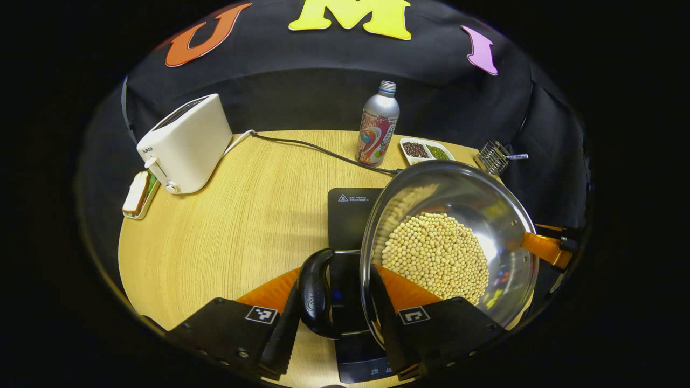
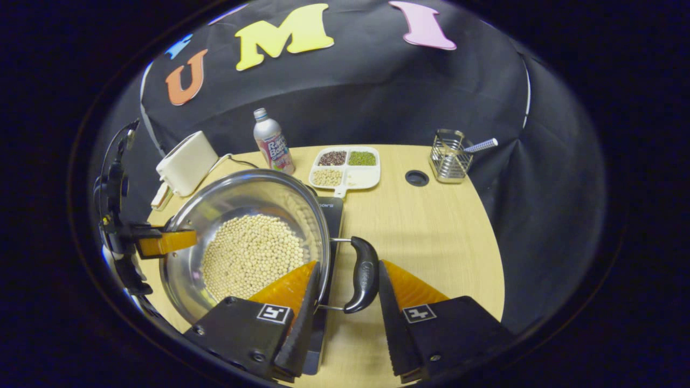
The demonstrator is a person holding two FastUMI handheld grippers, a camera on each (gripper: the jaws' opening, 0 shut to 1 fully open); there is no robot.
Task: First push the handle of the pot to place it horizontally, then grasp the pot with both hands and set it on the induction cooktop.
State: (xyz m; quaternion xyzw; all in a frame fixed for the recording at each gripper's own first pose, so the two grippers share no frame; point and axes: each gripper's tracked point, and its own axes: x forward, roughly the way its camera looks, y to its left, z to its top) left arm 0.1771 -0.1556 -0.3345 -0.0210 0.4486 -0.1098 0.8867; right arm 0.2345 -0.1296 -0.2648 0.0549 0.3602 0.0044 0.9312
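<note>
A steel pot (image 1: 458, 196) (image 2: 232, 199) holding soybeans (image 1: 436, 256) (image 2: 250, 253) is over the black induction cooktop (image 1: 350, 215) (image 2: 331, 210). My left gripper (image 1: 334, 318) clamps one side: one finger lies against the outside of the black side handle (image 1: 315, 291), the other inside the pot wall. My right gripper (image 2: 347, 318) clamps the opposite side handle (image 2: 364, 275) the same way. Each view shows the other gripper's finger (image 1: 542, 247) (image 2: 164, 242) hooked over the far rim. Whether the pot rests on the cooktop or hangs above it is unclear.
On the round wooden table (image 1: 242, 226) stand a white toaster (image 1: 186, 143) (image 2: 186, 161) with its cord, a metal bottle (image 1: 377, 126) (image 2: 272, 143), a divided dish of beans (image 1: 426, 150) (image 2: 347, 167) and a wire holder (image 1: 491, 156) (image 2: 448, 156). Bread on a small plate (image 1: 137, 194) lies beside the toaster.
</note>
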